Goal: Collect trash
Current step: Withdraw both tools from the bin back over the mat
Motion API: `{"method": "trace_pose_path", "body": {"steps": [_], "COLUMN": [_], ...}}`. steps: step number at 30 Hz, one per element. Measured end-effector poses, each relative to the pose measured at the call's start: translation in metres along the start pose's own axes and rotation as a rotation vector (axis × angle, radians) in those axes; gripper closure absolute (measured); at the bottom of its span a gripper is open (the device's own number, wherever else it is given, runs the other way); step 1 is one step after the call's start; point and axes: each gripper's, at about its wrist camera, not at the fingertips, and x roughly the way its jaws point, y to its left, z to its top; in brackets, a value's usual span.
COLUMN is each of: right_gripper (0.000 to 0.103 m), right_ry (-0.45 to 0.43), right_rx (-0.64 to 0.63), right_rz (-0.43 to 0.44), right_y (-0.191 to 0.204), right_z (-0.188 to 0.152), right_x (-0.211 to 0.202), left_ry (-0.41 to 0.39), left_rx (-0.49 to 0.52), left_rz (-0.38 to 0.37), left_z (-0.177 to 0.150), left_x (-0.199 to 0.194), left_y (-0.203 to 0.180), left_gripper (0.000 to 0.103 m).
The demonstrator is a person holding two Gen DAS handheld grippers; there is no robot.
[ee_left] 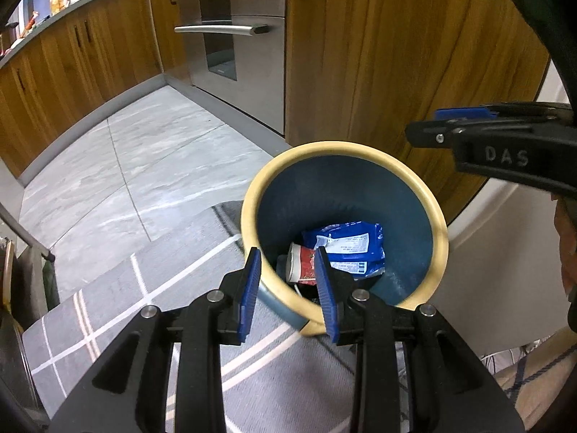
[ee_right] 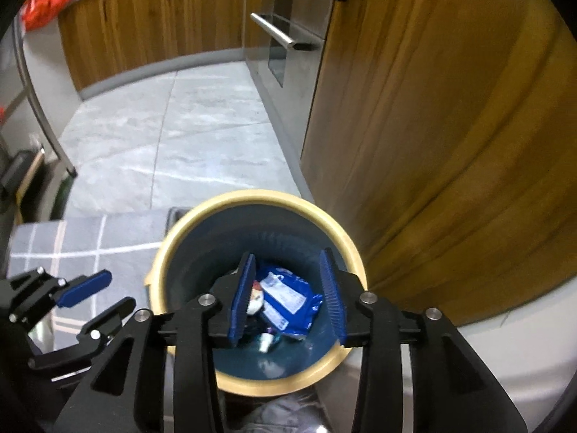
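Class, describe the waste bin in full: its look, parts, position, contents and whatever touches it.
The waste bin is a round, open-topped tub, dark blue with a thick cream rim, apparently plastic. It stands upright on the floor beside a wooden cabinet, partly on a grey checked rug. Inside lie a blue wrapper and a red-and-white paper cup. Neither gripper visibly touches it.

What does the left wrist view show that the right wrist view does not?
Only the left wrist view shows the left hand-held gripper straddling the near rim of the bin, one pad outside and one inside, and a red-and-white paper cup lying on its side. Only the right wrist view shows the right hand-held gripper open and empty above the bin mouth, and a small bottle-like item at the bottom. Both show the blue wrapper inside, the grey rug, and the wooden cabinets.
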Motion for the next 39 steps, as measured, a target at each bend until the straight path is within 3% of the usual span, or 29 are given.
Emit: {"method": "trace_pose_path", "body": {"steps": [3,8,16,23,32,39], "right_gripper": [0.051,0.042,0.01,0.007,0.006,0.006], "right_ry": [-0.01,-0.042,-0.082,-0.103,-0.102,-0.068], "right_rx": [0.013,0.016,0.018,-0.037,-0.009,-0.068], "right_rz": [0.008,0.016,0.051,0.066,0.128,0.176], "right_y": [0.002,0.01,0.027,0.051,0.068,0.108], "right_z": [-0.005,-0.009,-0.02,-0.021,-0.023,-0.022], "right_x": [-0.011,-0.028,-0.053,-0.063,-0.072,-0.068], "left_ry": [-0.016,-0.046,-0.047,-0.104,-0.104,-0.118], "left_rx": [-0.005,-0.024,-0.049,-0.078,-0.151,-0.197], "left_rz": [0.016,0.056,0.122,0.19,0.238,0.287], "left_z": [-0.004,-0.014,-0.031,-0.046,-0.073,-0.093], "left_x": [-0.014,-0.04,-0.072,-0.114,-0.143,-0.168], "left_y": [0.003,0.013,0.034,0.053,0.093,0.12], "left_gripper": [0.059,0.052,0.037,0.015,0.014,0.014]}}
